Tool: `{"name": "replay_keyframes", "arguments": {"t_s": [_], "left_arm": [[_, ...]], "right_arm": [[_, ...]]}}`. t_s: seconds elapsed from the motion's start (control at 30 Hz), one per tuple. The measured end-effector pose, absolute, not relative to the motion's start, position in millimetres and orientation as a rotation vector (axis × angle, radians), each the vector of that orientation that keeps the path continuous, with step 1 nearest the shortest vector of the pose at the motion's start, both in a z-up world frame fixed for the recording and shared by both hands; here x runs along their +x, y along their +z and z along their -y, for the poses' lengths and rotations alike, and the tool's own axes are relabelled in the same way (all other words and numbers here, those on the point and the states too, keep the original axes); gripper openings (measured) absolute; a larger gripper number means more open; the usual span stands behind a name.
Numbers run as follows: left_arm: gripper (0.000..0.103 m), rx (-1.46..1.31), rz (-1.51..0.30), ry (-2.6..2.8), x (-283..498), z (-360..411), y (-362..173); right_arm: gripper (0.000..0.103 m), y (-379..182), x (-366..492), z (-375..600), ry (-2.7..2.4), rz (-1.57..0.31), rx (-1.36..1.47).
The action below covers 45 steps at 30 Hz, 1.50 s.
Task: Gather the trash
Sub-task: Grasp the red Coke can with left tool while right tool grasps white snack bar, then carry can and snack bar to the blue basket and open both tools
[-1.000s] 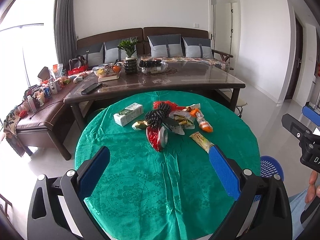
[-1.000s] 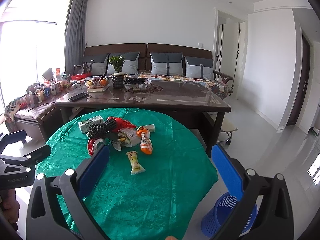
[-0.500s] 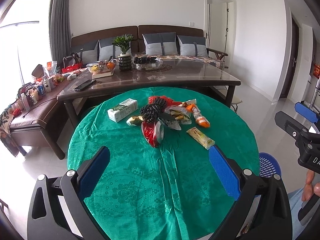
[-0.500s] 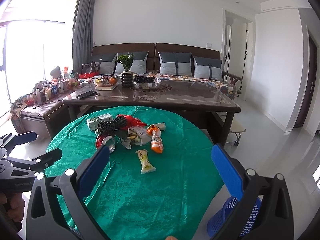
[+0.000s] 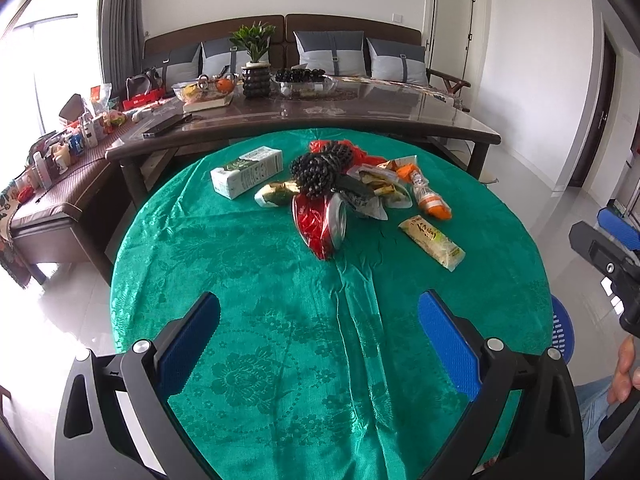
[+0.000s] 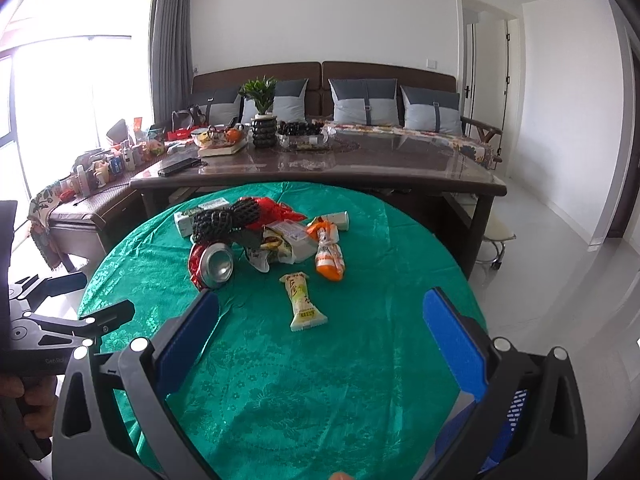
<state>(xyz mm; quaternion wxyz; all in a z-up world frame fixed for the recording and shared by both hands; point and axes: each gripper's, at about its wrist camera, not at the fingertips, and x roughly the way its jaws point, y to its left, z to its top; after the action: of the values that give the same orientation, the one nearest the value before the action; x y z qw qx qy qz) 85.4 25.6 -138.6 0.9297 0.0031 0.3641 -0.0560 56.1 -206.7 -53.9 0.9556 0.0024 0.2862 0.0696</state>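
Trash pile mid green tablecloth [image 5: 248,320]: 1 crushed can [image 5: 336,222], 1 milk carton [image 5: 246,172], 2 black foam nets [image 6: 228,218], several wrappers. Blue basket [image 5: 562,332] on floor, contents unseen. Left gripper [image 5: 320,340] & right gripper [image 6: 320,336]: jaws spread, empty.

On the round bench w/ green cloth [image 5: 280,320]: 1 white-green carton [image 5: 247,173], 1 crushed can [image 5: 337,220], 1 red wrapper [image 5: 310,224] under it, 1 black foam net [image 5: 320,168], 1 gold-foil wrapper [image 5: 277,195], 1 pale yellow snack pack [image 5: 432,237] lying apart from the heap, 1 orange-white packet [image 5: 430,200], approx. 2 crumpled clear bags [image 5: 380,190] (exact no. hard to tell in the heap). Hand-held grippers: 2, left hand-held gripper [image 5: 320,336] & right hand-held gripper [image 6: 320,336], 2 blue pads each. 1 blue basket [image 5: 562,332] on the floor. On the long bench [image 5: 400,116] behind: 1 potted plant [image 5: 255,64], 2 glass bowls [image 5: 304,82]. Sofa cushions [image 5: 334,54]: 4.
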Motion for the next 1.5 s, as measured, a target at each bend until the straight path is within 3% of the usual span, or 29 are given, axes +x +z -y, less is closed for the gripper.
{"name": "replay_keyframes", "arguments": {"t_s": [0.3,0.63,0.87,0.97,1.0,1.03,1.07,1.1,1.5], "left_arm": [[0.098,-0.075,-0.850,-0.186,145.7,-38.1,-187.9],[0.098,-0.074,-0.882,-0.215,221.6,-35.6,-207.5],[0.095,-0.044,-0.888,-0.233,249.2,-35.7,-212.2],[0.083,-0.035,-0.904,-0.258,255.2,-32.8,-215.6],[0.075,-0.037,-0.909,-0.267,255.8,-32.0,-216.5],[0.063,-0.041,-0.917,-0.282,256.6,-31.1,-217.7],[0.058,-0.052,-0.922,-0.304,256.7,-30.5,-218.6],[0.046,-0.071,-0.924,-0.331,255.7,-30.3,-218.6],[0.046,-0.042,-0.947,-0.409,160.9,-33.7,-198.0]], "right_arm": [[0.098,-128.8,112.2,205.7,0.180,-0.824,0.031],[0.094,-153.7,173.2,190.7,0.271,-0.957,-0.016],[0.062,-161.5,215.7,172.0,0.335,-1.061,-0.090],[0.037,-162.0,222.1,170.2,0.348,-1.082,-0.090],[0.028,-161.2,220.9,171.7,0.345,-1.081,-0.090],[0.025,-159.8,219.2,173.3,0.344,-1.079,-0.090],[0.021,-158.8,218.0,174.5,0.348,-1.077,-0.084],[0.020,-158.2,215.2,176.1,0.351,-1.076,-0.078],[0.019,-144.8,154.7,194.6,0.393,-1.100,-0.048]]}}
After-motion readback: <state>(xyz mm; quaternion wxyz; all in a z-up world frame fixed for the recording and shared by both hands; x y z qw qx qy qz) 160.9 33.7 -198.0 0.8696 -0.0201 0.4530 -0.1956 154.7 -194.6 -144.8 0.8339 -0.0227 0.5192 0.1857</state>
